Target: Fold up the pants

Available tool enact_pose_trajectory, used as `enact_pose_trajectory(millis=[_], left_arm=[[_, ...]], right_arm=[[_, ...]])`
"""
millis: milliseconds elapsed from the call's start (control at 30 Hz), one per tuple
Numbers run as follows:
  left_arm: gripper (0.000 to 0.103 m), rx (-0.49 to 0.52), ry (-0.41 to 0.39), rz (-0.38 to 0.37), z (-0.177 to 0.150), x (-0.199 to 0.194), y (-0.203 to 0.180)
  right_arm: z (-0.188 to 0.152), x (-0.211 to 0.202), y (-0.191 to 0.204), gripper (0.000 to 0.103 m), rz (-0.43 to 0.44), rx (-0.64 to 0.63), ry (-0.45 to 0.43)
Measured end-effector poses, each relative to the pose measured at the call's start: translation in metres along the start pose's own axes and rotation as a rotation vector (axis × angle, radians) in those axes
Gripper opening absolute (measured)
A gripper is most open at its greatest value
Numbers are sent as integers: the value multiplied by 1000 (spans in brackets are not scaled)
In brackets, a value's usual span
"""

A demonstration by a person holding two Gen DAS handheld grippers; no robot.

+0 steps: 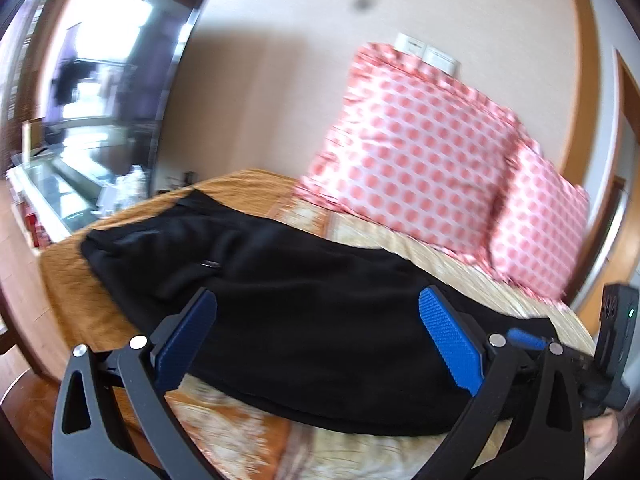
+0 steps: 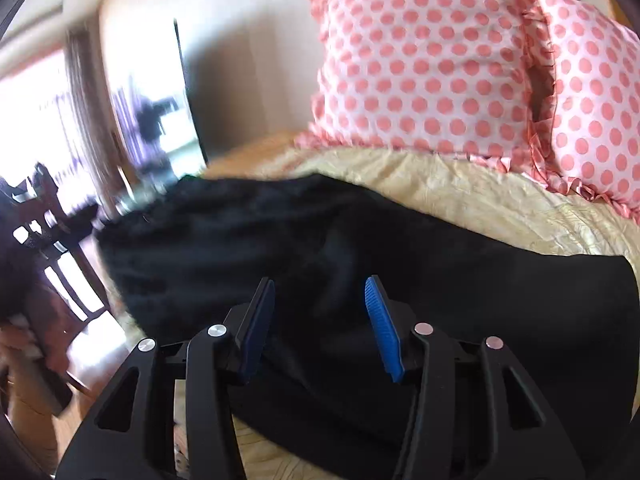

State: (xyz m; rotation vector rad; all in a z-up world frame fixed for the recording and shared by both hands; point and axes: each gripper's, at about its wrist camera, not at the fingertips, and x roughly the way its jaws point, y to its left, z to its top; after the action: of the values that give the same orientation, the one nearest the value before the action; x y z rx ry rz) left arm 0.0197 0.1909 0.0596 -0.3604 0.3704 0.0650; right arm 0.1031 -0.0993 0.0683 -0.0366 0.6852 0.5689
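Observation:
Black pants [image 1: 304,320] lie stretched across the bed, running from the far left to the near right. They also fill the middle of the right wrist view [image 2: 360,256]. My left gripper [image 1: 316,300] is open and empty, hovering over the middle of the pants. My right gripper [image 2: 320,284] is open and empty above the pants nearer their right end, and part of it shows at the right edge of the left wrist view [image 1: 524,338].
The bed has an orange and cream patterned cover [image 1: 240,432], [image 2: 460,188]. Two pink polka-dot pillows [image 1: 420,148], [image 2: 420,60] lean against the wall behind the pants. A TV [image 1: 120,80] and a low cabinet stand at the left. A dark wooden chair [image 2: 44,232] stands left of the bed.

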Motion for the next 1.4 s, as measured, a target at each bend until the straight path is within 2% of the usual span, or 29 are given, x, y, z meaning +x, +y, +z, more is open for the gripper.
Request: enact_pose_trajectory(millis=[100, 200, 300, 367, 467, 600, 667, 733, 967, 1167, 1300, 1400], left_arm=[[101, -36, -14, 56, 6, -4, 18], [101, -95, -12, 89, 13, -8, 43], [101, -194, -1, 101, 20, -13, 73], [101, -263, 16, 90, 24, -13, 90], [101, -380, 72, 53, 30, -4, 117], [101, -550, 170, -14, 30, 18, 149], [101, -600, 212, -34, 29, 29, 158], [101, -643, 245, -24, 27, 37, 166], [101, -697, 253, -29, 34, 52, 181], [101, -665, 269, 1, 39, 59, 175], [90, -648, 271, -52, 33, 54, 160], [78, -627, 275, -31, 27, 53, 157]], right_arm=[[-9, 25, 19, 50, -16, -84, 124], [-15, 20, 30, 50, -51, -157, 101], [-12, 13, 26, 50, -33, -128, 66], [-15, 19, 26, 51, -25, -129, 103], [-18, 17, 20, 51, 8, -79, 90], [-18, 16, 8, 57, 33, -21, 90], [-19, 14, 8, 58, 33, -22, 86], [-19, 14, 9, 58, 30, -28, 83], [-19, 13, 9, 62, 45, -23, 75], [-21, 12, 11, 67, 58, -28, 68], [-21, 12, 10, 67, 64, -26, 66], [-21, 11, 8, 67, 67, -23, 65]])
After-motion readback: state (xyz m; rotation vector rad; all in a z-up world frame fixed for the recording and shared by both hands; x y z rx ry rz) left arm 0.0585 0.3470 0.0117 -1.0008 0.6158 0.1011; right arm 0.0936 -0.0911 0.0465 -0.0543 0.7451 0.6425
